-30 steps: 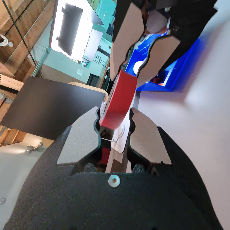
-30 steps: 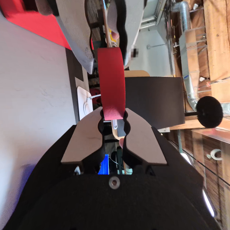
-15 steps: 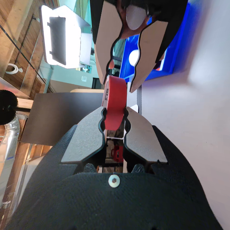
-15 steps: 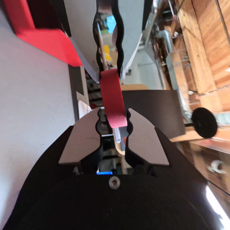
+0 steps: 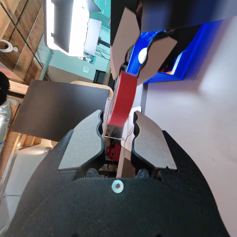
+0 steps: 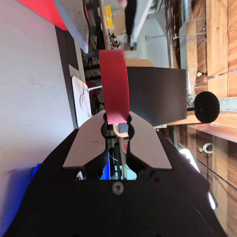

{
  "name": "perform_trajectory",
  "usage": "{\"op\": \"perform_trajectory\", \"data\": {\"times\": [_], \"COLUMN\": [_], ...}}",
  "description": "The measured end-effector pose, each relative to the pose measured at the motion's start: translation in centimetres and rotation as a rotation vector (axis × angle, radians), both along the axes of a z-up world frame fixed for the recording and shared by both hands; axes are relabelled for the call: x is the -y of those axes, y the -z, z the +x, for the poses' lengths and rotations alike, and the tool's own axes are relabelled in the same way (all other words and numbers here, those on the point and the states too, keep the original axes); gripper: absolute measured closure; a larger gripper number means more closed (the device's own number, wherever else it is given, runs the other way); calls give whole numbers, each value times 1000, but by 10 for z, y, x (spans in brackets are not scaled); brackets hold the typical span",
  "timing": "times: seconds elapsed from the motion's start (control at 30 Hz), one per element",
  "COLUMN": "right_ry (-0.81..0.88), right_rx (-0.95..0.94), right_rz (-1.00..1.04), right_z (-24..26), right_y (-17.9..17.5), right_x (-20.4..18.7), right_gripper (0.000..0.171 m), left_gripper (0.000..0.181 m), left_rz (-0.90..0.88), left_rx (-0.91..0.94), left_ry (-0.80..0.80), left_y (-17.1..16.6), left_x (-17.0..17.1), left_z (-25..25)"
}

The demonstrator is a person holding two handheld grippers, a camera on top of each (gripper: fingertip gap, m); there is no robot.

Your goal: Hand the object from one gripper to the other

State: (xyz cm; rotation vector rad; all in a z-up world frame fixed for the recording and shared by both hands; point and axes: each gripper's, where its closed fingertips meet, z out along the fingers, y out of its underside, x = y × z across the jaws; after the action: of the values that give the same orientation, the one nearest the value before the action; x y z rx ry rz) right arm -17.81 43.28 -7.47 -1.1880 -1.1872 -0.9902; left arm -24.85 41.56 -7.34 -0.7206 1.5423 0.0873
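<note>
In my left wrist view, a black panel fills the middle left and a lit lamp glows at upper left; both are only background. At centre my left gripper stands spread, its grey pads clear of the roll of red tape on both sides, touching nothing. The roll hangs edge-on in the gap, lower end between my tips, upper end running to the upper middle of the frame, where my right gripper comes in from the top. A blue bin sits at upper right on the pale table.

In my right wrist view, the pale table fills the left side and a white pad lies at its edge. At centre my right gripper is clenched on the near end of the red tape; both scalloped tips press its flanks. I hold it edge-on so its flat sides face the other pair of fingers. One left finger shows at upper left, apart from the roll. At far right a black round brush-like disc hangs before wooden boards.

I judge the roll rests with the right alone, the left released.
</note>
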Motion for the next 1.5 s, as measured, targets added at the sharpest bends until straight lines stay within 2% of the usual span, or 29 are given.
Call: {"op": "perform_trajectory", "data": {"times": [0.1,0.17,0.23,0.37,0.43,0.53,0.6,0.67,0.73,0.83,0.9,0.97,1.0,1.07,1.13,1.2,1.23,1.33,1.4,1.5], "right_ry": [103,122,129,-113,-246,-282,-302,-266,-192,-25,62,109,93,74,-15,-137,-189,-196,-185,-198], "right_rx": [46,46,49,-37,-84,-121,-120,-71,-64,-26,-16,-6,-18,-23,-10,-49,-57,-95,-64,-44], "right_rz": [-4,6,30,-5,-56,-130,-137,-103,-80,9,71,122,139,174,171,98,42,-94,-121,-37], "right_z": [-9,-21,-28,-41,-41,-25,-20,-17,-11,1,-1,-11,-18,-26,-32,-36,-37,-20,-12,-17], "right_y": [15,19,15,2,-3,-6,-6,-8,-10,-12,-10,-5,-2,-1,-2,0,3,10,18,14], "right_x": [-10,-10,-7,11,24,31,35,33,26,10,1,-4,-4,-3,2,10,14,15,13,14], "right_gripper": [142,142,142,139,130,123,136,142,141,142,142,142,142,142,141,140,134,122,133,171], "left_gripper": [136,151,151,152,152,152,152,152,149,133,132,140,147,150,151,151,151,152,152,152], "left_rz": [65,93,129,127,146,145,141,119,68,15,39,91,108,141,138,142,158,160,162,143], "left_rx": [-62,-107,-99,-47,-26,-16,-20,-10,10,1,5,-10,-21,-48,-48,-39,-40,-48,-58,-55], "left_ry": [-55,-68,-41,69,127,201,221,196,114,23,4,-34,-44,-45,5,48,57,102,106,79], "left_y": [11,21,21,5,-4,-12,-12,-10,-7,0,1,3,5,9,8,5,4,6,10,13], "left_x": [-4,-8,-8,10,25,47,54,47,25,6,5,-1,-4,-9,-5,3,5,14,16,10], "left_z": [5,5,3,2,4,9,12,13,10,8,12,12,11,7,5,5,5,8,11,11]}}
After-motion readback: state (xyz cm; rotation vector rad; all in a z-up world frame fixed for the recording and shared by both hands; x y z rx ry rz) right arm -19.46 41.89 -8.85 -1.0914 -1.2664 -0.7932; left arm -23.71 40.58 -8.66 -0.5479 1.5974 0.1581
